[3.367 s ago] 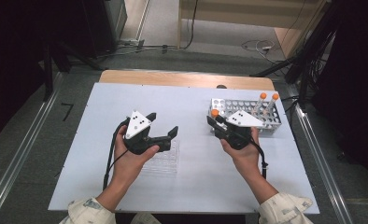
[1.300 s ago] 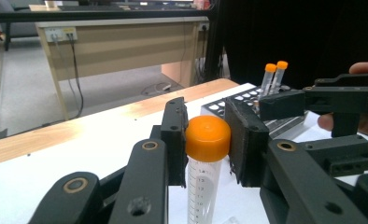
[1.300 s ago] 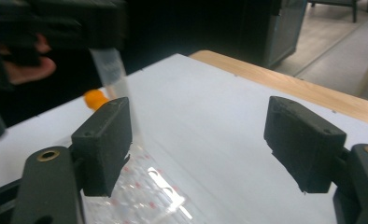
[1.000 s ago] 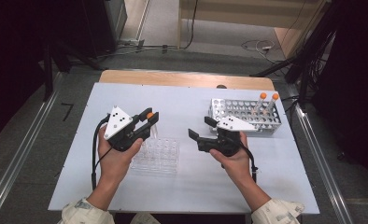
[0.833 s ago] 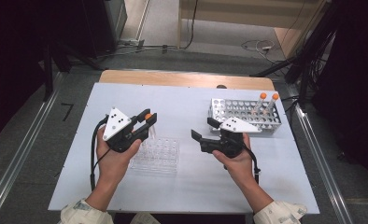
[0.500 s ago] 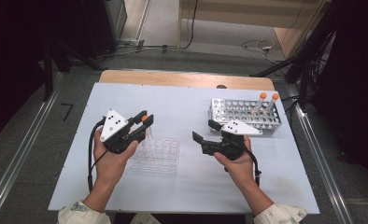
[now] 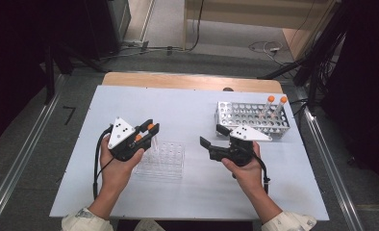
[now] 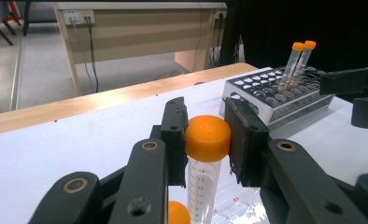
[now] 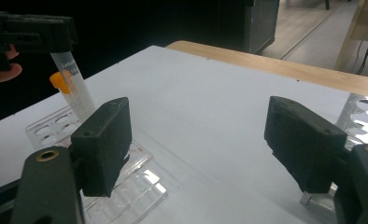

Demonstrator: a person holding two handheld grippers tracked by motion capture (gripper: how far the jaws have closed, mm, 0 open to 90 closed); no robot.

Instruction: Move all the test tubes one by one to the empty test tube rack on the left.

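My left gripper is shut on the orange cap of a clear graduated tube, which it holds upright over the left end of a clear plastic rack. The tube's lower end is hidden, so I cannot tell whether it sits in a hole. A second orange cap shows just beneath, standing in that rack. My right gripper stands open with nothing between its jaws, to the right of the clear rack. It points at the held tube. Behind it is a metal rack holding two orange-capped tubes.
The racks stand on a white board over a wooden table edge. Bare board lies between the two racks and in front of the hands. Cables and a rail run on the floor beyond.
Since the earliest frame the right gripper has left the metal rack for the middle of the board. The left gripper has swung left and holds a tube. Both stayed nearly still over the last second.
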